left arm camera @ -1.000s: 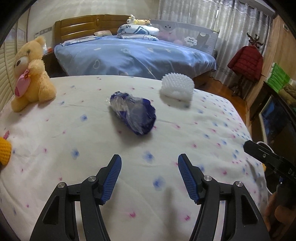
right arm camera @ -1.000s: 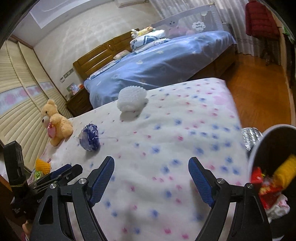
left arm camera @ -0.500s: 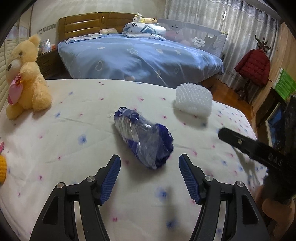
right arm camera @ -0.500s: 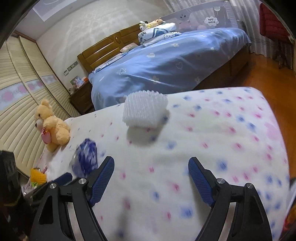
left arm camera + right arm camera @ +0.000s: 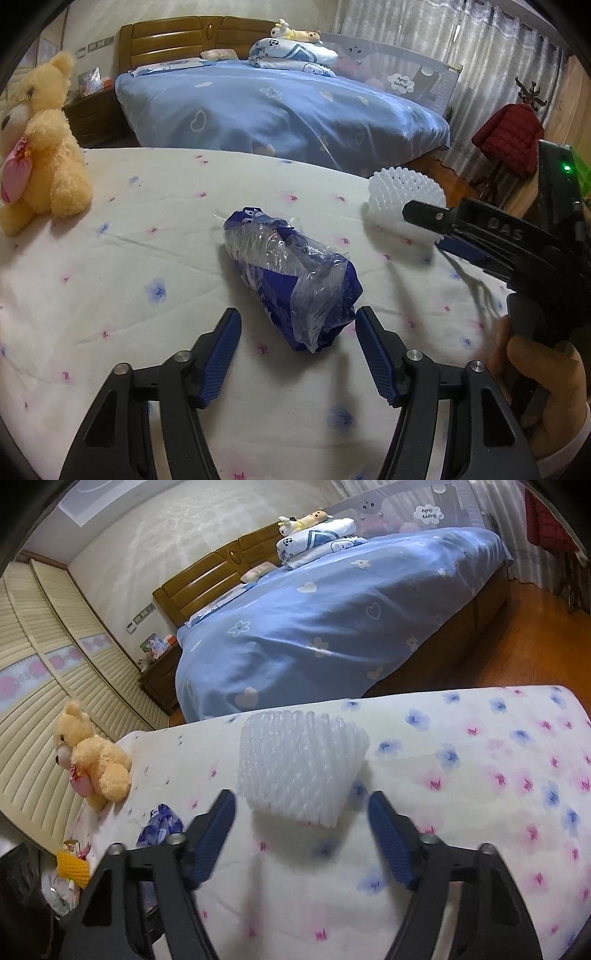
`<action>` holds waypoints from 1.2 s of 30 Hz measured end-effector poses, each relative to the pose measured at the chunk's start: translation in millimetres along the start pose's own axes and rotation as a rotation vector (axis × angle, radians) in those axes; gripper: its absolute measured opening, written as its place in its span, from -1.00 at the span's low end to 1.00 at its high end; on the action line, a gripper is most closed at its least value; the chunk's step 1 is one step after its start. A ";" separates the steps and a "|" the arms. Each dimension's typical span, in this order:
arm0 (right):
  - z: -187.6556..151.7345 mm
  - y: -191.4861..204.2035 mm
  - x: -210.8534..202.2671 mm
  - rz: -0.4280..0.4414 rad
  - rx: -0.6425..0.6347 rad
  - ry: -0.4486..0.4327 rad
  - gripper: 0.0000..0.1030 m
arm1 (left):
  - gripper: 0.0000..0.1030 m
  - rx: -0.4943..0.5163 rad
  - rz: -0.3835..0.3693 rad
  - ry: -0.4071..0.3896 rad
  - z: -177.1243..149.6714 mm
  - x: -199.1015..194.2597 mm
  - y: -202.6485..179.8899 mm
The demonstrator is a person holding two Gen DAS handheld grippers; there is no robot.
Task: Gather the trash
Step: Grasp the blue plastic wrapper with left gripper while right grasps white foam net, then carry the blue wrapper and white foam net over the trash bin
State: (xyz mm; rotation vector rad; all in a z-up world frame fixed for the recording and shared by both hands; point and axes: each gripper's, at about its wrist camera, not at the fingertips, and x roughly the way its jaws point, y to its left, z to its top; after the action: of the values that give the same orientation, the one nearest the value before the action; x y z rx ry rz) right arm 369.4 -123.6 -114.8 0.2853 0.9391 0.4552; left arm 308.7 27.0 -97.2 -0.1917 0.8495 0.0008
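Bedroom, floral-sheeted bed point(image 5: 110, 295) in front. Both claws have advanced and their jaws have just been narrowing. Left claw point(image 5: 297, 352), released, now straddles the near end of the blue plastic wrapper point(image 5: 291, 280); right claw point(image 5: 301, 836), released, flanks the white foam net point(image 5: 299, 764). Neither is gripped yet; pickup appears imminent.

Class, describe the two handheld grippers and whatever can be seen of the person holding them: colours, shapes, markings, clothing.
Both the left gripper and the right gripper have black, open-framed plastic arms with silver rivets and ribbed blue pads. Seen from the left wrist view, the right gripper carries raised lettering on its side and a small green light on its body. The hand on its handle shows a white cuff.
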 end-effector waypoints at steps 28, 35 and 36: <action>-115.7 -8.8 -145.0 -0.039 -0.012 -0.079 -0.56 | -0.39 0.119 -0.121 -0.025 -62.9 -74.9 -47.0; -144.3 -19.3 -181.9 -0.082 -0.001 -0.109 -0.56 | -0.39 0.180 -0.164 -0.014 -83.2 -91.7 -70.3; -148.0 -22.5 -187.5 -0.089 0.007 -0.115 -0.56 | -0.39 0.190 -0.170 -0.011 -85.8 -93.4 -73.7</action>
State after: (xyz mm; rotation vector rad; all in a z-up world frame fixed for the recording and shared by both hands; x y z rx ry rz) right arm 157.9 -229.7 -75.2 0.2723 0.8381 0.3498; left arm 188.6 -52.8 -70.4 -0.0852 0.8154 -0.2372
